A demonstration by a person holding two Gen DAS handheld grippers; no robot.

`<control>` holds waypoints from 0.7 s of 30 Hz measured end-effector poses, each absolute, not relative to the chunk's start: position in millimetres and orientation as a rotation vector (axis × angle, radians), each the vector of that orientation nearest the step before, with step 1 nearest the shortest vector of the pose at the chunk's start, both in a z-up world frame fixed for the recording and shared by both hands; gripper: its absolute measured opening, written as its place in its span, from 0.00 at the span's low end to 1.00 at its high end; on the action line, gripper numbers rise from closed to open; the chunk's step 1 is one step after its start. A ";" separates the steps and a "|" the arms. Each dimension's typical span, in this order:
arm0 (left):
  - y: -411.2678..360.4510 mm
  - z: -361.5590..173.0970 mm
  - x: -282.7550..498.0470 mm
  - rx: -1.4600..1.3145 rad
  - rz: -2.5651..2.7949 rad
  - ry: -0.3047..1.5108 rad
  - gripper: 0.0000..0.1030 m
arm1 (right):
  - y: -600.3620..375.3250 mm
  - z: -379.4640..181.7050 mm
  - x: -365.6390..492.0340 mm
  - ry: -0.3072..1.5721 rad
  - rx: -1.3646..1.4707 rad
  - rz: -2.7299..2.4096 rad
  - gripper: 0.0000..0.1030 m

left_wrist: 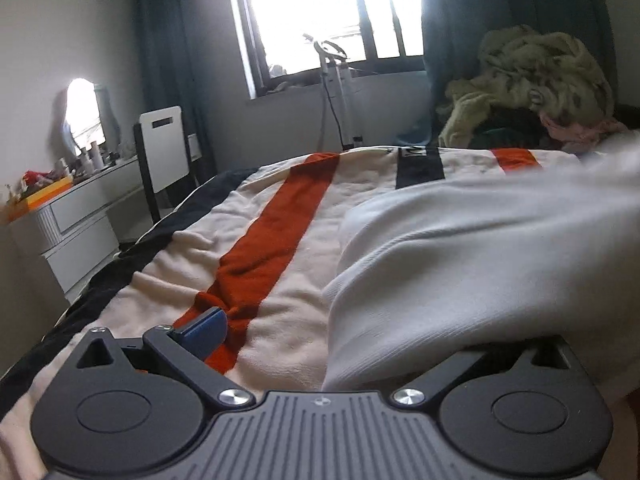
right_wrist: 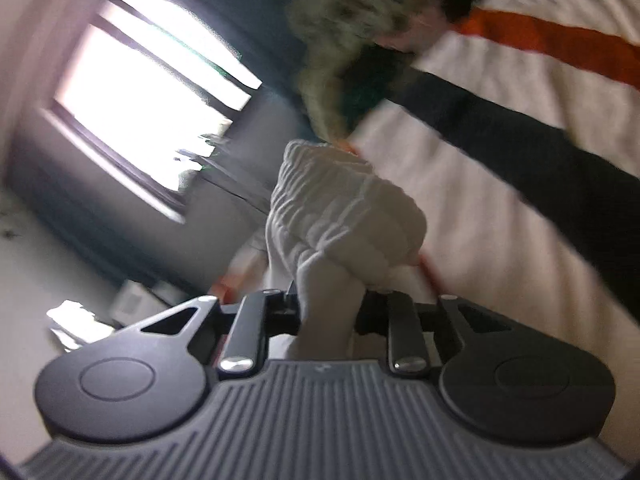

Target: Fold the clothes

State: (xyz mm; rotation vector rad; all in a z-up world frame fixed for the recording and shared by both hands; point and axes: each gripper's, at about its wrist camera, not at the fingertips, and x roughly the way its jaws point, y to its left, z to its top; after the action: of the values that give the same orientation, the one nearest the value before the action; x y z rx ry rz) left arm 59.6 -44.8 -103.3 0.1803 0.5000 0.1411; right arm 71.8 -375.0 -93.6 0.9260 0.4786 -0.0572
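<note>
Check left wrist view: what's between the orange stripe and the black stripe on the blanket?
Cream blanket only; the white garment lies nearer the camera, orange stripe to black stripe stretch bare.

A home bedroom: a bed under a cream fleece blanket with orange and black stripes [left_wrist: 280, 216], a white dressing table with drawers [left_wrist: 80, 216] carrying small bottles below an oval mirror [left_wrist: 82, 112], dark teal curtains [left_wrist: 168, 60] beside a bright barred window [left_wrist: 328, 12], and a heap of crumpled olive clothes [left_wrist: 528, 76]

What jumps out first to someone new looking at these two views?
The white garment draped across the bed, covering the left gripper's right side. Under it, the cream blanket with orange and black stripes. In the right wrist view, the right gripper has a bunched ribbed piece of white cloth between its jaws.
</note>
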 end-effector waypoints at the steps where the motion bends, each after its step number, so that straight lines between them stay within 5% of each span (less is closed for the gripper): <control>1: -43.6 -103.4 59.2 0.160 0.142 0.508 1.00 | -379.6 -103.7 72.2 0.530 0.961 -0.078 0.29; 5: -38.3 -102.7 54.7 0.078 0.148 0.533 1.00 | -392.3 -121.4 66.2 0.561 1.092 -0.083 0.40; 7: -30.6 -103.3 57.1 0.024 0.151 0.550 1.00 | -389.3 -116.6 63.2 0.574 1.053 -0.099 0.57; 8: -23.5 -104.2 60.4 -0.023 0.146 0.564 1.00 | -387.2 -114.5 61.5 0.583 1.029 -0.118 0.77; 9: -16.5 -105.1 63.4 -0.071 0.141 0.578 1.00 | -385.1 -112.9 59.9 0.592 1.004 -0.147 0.84; 21: 24.4 -118.4 71.5 -0.402 0.100 0.696 1.00 | -357.7 -119.6 75.6 0.741 0.912 -0.060 0.86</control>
State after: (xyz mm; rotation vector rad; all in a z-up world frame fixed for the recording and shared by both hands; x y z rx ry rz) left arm 71.5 24.4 -118.4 -0.4024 0.6961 0.1004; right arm 75.6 -357.7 -119.6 0.9118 0.7412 -0.0595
